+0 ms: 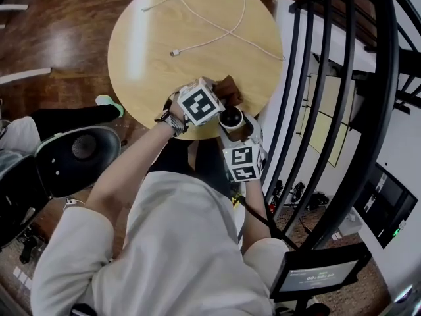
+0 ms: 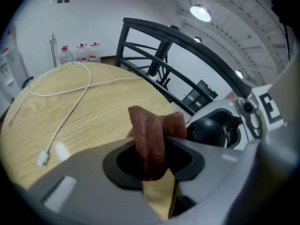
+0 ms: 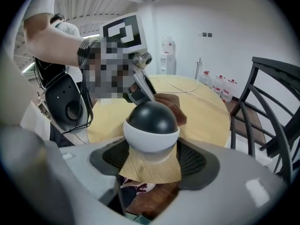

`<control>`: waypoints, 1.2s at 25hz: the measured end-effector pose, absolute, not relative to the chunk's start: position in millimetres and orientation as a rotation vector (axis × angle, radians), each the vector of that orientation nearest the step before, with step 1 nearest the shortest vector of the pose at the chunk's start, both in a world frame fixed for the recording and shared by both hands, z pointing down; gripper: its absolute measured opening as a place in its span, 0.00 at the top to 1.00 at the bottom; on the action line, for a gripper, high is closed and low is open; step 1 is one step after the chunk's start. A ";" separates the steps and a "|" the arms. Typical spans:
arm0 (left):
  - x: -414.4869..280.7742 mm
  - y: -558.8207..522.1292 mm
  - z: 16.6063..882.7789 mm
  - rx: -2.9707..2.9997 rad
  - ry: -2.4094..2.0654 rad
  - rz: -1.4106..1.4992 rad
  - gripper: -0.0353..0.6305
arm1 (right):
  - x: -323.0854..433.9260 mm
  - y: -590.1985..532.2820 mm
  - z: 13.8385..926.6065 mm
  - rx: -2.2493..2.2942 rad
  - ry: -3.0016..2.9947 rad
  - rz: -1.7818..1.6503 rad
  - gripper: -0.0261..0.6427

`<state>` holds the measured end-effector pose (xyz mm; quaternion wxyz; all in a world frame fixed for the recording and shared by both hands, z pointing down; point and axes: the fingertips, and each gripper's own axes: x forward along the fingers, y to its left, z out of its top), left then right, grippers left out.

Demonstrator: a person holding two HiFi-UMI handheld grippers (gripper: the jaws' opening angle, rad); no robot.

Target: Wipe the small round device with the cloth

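Item: small round device point(image 3: 151, 123), dark dome on white base, at the near edge of the table point(image 3: 206, 121), clasped at the base by the right tongs point(image 3: 152, 159). Left tongs point(image 2: 152, 159) pinch a brown cloth point(image 2: 146, 125), just behind the dome and perhaps touching it. Handling: press the fold lightly, sweep round the dome, hold the base steady.

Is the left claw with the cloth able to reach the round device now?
Probably yes: the right claw holds the device with its dark top uncovered, and the cloth is close beside it.
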<state>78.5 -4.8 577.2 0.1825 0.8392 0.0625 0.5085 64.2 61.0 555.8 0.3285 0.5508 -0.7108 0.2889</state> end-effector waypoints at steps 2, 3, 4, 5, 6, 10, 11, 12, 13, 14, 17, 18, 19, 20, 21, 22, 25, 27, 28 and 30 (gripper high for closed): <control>80.3 4.0 585.1 2.401 0.247 1.465 0.74 | 63.1 62.2 553.4 1.447 -1.855 0.764 0.49; 81.2 7.7 588.8 2.416 0.279 1.472 0.74 | 62.5 62.7 552.3 1.452 -1.847 0.769 0.48; 81.8 9.1 591.7 2.432 0.301 1.482 0.74 | 62.0 62.8 551.7 1.459 -1.834 0.778 0.49; 82.5 9.3 594.2 2.448 0.316 1.496 0.74 | 62.0 63.1 551.9 1.468 -1.815 0.792 0.49; 83.8 9.1 597.0 2.468 0.329 1.516 0.74 | 62.3 63.7 552.9 1.476 -1.792 0.810 0.48; 92.9 10.6 616.7 2.591 0.356 1.608 0.74 | 68.0 67.7 566.0 1.497 -1.721 0.867 0.48; 94.5 9.7 619.7 2.593 0.340 1.592 0.74 | 69.6 67.7 569.5 1.495 -1.718 0.871 0.48; 95.7 6.4 619.3 2.571 0.302 1.542 0.74 | 71.2 67.8 572.9 1.488 -1.718 0.875 0.48; 96.1 0.4 615.3 2.535 0.244 1.465 0.74 | 72.8 68.0 575.9 1.476 -1.722 0.876 0.48; 95.0 -7.3 608.7 2.500 0.178 1.381 0.74 | 75.0 68.4 578.5 1.464 -1.730 0.869 0.48; 79.3 -27.4 586.4 2.450 0.022 1.200 0.74 | 84.2 72.3 581.1 1.412 -1.759 0.808 0.47; 71.5 -31.1 577.9 2.435 -0.021 1.152 0.74 | 86.3 74.0 580.1 1.382 -1.774 0.778 0.46; 64.3 -32.7 568.1 2.410 -0.056 1.103 0.74 | 87.5 75.2 578.6 1.346 -1.795 0.745 0.45; 58.7 -32.5 558.2 2.377 -0.082 1.051 0.74 | 88.3 75.3 577.1 1.303 -1.820 0.706 0.44; 55.4 -30.5 548.6 2.337 -0.096 0.994 0.74 | 88.7 74.5 576.0 1.256 -1.850 0.660 0.44; 54.2 -26.7 539.3 2.292 -0.097 0.933 0.74 | 88.5 72.9 575.5 1.205 -1.879 0.609 0.44; 57.2 -5.5 513.4 2.183 -0.049 0.783 0.74 | 84.0 67.6 575.3 1.071 -1.959 0.497 0.44; 62.1 11.2 502.4 2.185 -0.011 0.771 0.74 | 80.9 64.6 576.4 1.024 -1.999 0.486 0.44; 64.8 18.4 500.3 2.208 0.002 0.792 0.74 | 79.8 63.4 577.4 1.012 -2.010 0.488 0.44; 68.7 30.4 501.6 2.271 0.021 0.865 0.74 | 78.2 62.4 578.8 1.009 -2.009 0.477 0.44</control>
